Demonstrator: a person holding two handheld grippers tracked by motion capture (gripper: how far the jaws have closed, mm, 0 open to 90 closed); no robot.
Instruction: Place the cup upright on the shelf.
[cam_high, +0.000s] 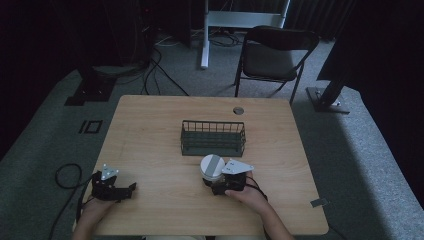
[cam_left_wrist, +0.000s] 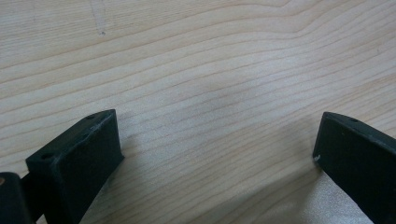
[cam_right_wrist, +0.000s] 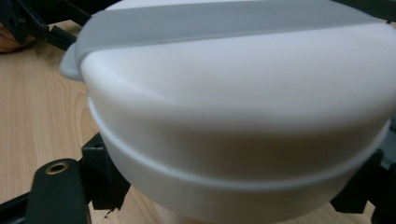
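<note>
We log the right gripper (cam_high: 216, 186) at the near-centre of the wooden table (cam_high: 150, 135), held in the person's right hand (cam_high: 248, 196). Its jaws stand on either side of a white round container (cam_high: 212, 168) with a grey band across its lid. In the right gripper view the container (cam_right_wrist: 238, 116) sits between the two black jaws, one at each flank of its lower body, and we read the claw as clamped on the container. The base of the container lies just above or on the table surface; we cannot tell whether it touches.

We note the container just in front of a dark wire basket (cam_high: 213, 138), near it but apart from it, on the person's side of the basket. The basket stands upright at mid-table.

We record the left gripper (cam_high: 125, 190) near the left front corner of the table, well apart from the container, held in the person's left hand (cam_high: 95, 210). In the left gripper view its jaws are spread wide, with bare wood grain (cam_left_wrist: 201, 93) between them and nothing in the gap. The jaws hang close over the tabletop, casting a soft shadow.

A dark folding chair (cam_high: 275, 52) stands on the carpet beyond the far edge of the table.
</note>
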